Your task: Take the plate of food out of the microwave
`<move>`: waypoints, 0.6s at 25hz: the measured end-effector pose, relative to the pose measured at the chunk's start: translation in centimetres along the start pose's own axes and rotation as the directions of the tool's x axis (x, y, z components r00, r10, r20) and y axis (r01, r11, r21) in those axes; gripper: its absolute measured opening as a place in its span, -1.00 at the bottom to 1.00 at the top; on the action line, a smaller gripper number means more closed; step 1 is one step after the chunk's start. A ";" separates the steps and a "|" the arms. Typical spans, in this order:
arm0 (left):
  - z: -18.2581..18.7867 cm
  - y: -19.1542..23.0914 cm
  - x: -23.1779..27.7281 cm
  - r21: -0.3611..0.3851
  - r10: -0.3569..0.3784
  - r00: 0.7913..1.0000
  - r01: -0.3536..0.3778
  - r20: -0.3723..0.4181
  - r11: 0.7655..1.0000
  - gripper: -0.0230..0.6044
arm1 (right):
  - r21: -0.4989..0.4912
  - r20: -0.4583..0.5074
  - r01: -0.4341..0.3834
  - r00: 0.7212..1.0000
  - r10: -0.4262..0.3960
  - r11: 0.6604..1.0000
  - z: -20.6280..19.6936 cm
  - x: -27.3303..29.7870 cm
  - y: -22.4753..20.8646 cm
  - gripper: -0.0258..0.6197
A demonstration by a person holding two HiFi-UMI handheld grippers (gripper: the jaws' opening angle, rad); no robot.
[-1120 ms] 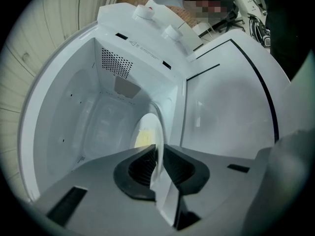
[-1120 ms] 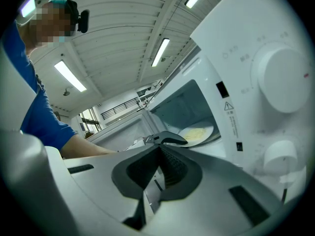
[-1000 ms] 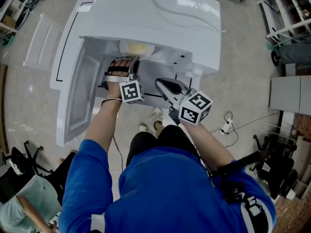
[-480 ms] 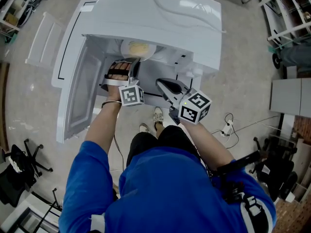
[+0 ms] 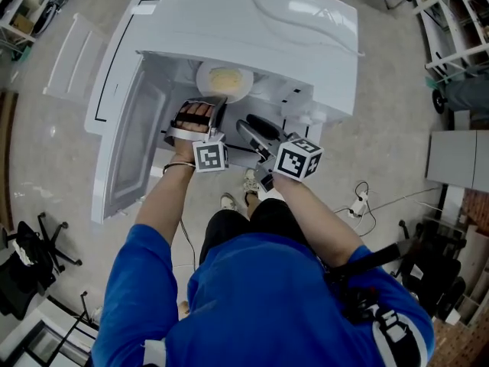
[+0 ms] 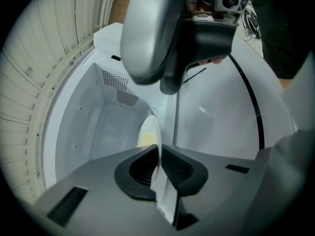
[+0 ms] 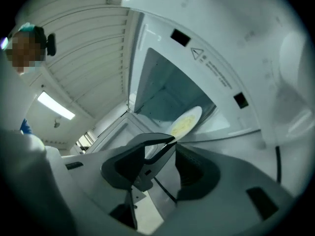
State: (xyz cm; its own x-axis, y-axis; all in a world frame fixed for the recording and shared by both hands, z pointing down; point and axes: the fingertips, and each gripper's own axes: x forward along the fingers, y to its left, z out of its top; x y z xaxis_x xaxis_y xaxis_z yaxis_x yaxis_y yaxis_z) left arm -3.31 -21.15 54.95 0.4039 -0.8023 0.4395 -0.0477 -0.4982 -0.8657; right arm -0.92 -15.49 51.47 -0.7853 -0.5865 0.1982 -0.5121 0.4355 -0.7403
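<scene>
Two grippers: left gripper (image 5: 217, 107) clamps the plate (image 5: 202, 82) rim; right gripper (image 5: 248, 125), jaws just opened, holds nothing.

Glossy white plastic microwave (image 5: 252, 21), smooth glossy plate (image 5: 205, 79), matt grey plastic jaws

Lab-like workshop: metal racks (image 5: 457, 23), swivel chairs (image 5: 32, 260)
</scene>
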 end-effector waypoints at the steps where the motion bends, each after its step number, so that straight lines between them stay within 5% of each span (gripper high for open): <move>1: 0.0 -0.1 0.0 0.005 0.001 1.000 -0.001 0.002 1.000 -0.84 | 0.051 0.018 0.002 1.000 -0.003 0.999 0.0 0.5 -0.3 -0.34; 7: 0.0 -0.3 -0.5 0.025 0.009 1.000 -0.009 0.020 1.000 -0.84 | 0.313 0.157 0.016 0.985 -0.069 0.950 1.8 2.8 -2.1 -0.34; 15: -0.1 -0.8 -0.7 0.059 0.001 1.000 -0.003 0.030 0.998 -0.84 | 0.445 0.194 0.026 0.973 -0.125 0.895 2.6 4.5 -4.7 -0.64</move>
State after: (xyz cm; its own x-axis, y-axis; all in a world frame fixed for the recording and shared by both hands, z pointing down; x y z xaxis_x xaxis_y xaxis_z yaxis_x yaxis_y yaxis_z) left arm -3.62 -20.20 55.29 0.4312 -0.7928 0.4307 0.0048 -0.4754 -0.8798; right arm -1.16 -21.96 54.24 -0.6329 -0.7575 0.1604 -0.3238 0.0707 -0.9435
